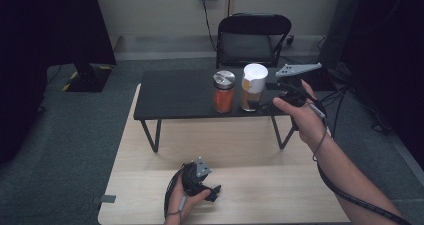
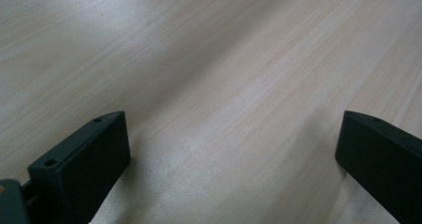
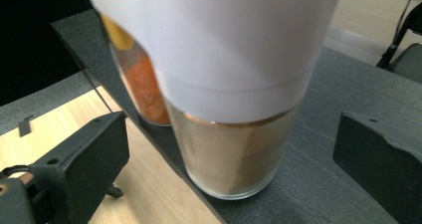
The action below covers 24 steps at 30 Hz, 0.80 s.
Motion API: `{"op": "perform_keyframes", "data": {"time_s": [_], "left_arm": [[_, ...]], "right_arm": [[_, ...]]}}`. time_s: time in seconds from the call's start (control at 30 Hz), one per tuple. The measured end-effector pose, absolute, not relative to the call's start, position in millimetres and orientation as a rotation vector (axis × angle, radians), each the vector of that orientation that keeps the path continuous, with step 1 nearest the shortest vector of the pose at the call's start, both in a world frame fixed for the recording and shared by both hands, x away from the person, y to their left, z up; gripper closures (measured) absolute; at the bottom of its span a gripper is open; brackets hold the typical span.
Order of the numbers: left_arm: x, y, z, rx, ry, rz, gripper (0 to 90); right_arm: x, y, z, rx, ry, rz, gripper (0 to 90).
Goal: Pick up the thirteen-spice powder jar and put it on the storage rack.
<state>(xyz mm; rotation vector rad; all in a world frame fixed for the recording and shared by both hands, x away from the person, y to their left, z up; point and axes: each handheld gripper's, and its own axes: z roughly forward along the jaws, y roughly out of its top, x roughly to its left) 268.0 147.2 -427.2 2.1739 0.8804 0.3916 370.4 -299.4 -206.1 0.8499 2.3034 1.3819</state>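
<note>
The white-lidded jar (image 3: 234, 109) stood straight up on the black table (image 3: 348, 104), in the middle of my right gripper's (image 1: 267, 104) view, right between its wide-open jaws, while my left gripper (image 1: 212, 191), also open, rested low on the wooden table (image 2: 209, 84).

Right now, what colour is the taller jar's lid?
White; the jar lid shows best in the right gripper view.

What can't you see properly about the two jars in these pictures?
- White-lidded jar: its top is cut off by the right gripper view's upper edge.
- Orange jar: there mostly hidden behind the white-lidded jar, and blurred.
- High view: both jars' contents are too small to identify.
</note>
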Motion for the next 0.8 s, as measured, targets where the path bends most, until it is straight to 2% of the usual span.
{"op": "perform_keyframes", "data": {"time_s": [0.8], "left_arm": [[268.0, 147.2, -427.1, 2.174, 0.881, 0.391, 0.1]], "right_arm": [[358.3, -305.3, -223.5, 0.82, 2.305, 1.419, 0.3]]}}
